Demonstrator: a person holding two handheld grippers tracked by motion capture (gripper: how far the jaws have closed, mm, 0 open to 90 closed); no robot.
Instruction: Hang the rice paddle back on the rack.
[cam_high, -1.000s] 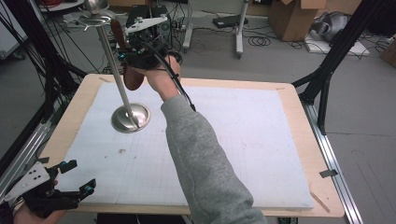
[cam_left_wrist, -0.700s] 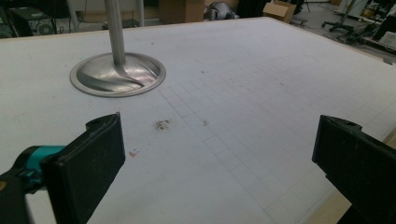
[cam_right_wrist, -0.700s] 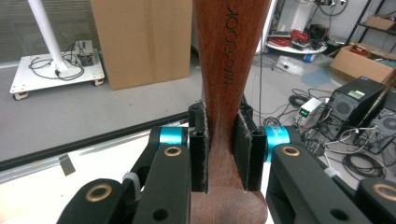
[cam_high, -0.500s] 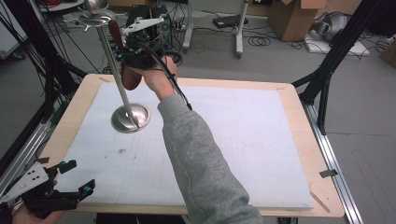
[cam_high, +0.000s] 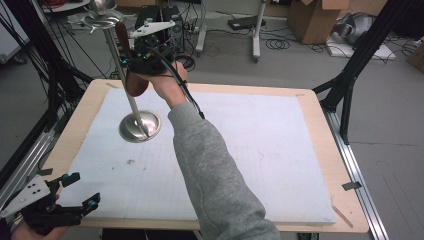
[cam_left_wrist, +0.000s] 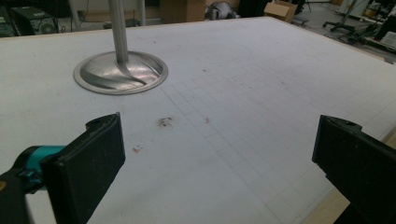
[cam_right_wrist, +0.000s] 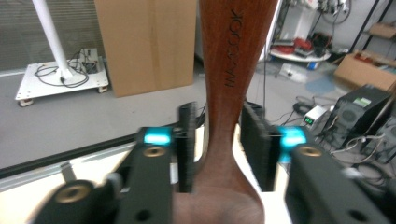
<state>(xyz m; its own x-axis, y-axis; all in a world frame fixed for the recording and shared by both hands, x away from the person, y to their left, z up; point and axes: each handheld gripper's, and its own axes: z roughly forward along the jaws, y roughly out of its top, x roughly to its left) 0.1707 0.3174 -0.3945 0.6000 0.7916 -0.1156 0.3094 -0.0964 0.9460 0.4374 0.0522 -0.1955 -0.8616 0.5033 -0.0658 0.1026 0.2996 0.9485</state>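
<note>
A steel stand with a round base (cam_high: 140, 126) (cam_left_wrist: 120, 72) and a tall pole (cam_high: 119, 62) rises at the back left of the white mat. A dark wooden spoon (cam_high: 135, 82) (cam_right_wrist: 229, 70) hangs upright beside the pole, bowl down. My right gripper (cam_high: 131, 54) (cam_right_wrist: 217, 116) reaches in around its handle. Its jaws have just been opening, and they flank the handle with a gap on at least the left side. My left gripper (cam_high: 82, 190) (cam_left_wrist: 219, 140) rests open at the front left corner, nothing between its jaws.
The white mat (cam_high: 260, 145) covers a wooden tabletop (cam_high: 327, 150) with metal rails at its sides. Black frame legs (cam_high: 350, 75) stand at the right. Cables, boxes and equipment lie on the floor beyond the far edge.
In the high view the right hand stays by the pole with the spoon, barely shifted. The left gripper has not moved.
</note>
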